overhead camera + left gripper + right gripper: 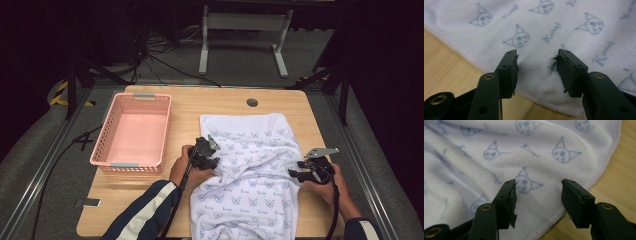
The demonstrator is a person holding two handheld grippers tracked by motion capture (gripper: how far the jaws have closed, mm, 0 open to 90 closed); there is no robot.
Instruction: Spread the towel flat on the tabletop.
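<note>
While both hands rest at the near half of the light wooden worktop (190,102), a white terry towel printed with pale blue cat faces (250,170) lies rumpled at centre, running from mid-worktop to its 6 o'clock edge. Left hand-held gripper (214,161) sits at the towel's 9 o'clock hem, jaws partly open astride a raised fold of cloth (536,67), pads not pressing it. Right hand-held gripper (296,172) sits at the 3 o'clock hem, jaws partly open over flat cloth (537,187), gripping nothing. Pink perforated plastic basket (133,133) stands at 9 o'clock, just beside the left hand. Round grey cable grommet (252,102) sits at 12 o'clock.
</note>
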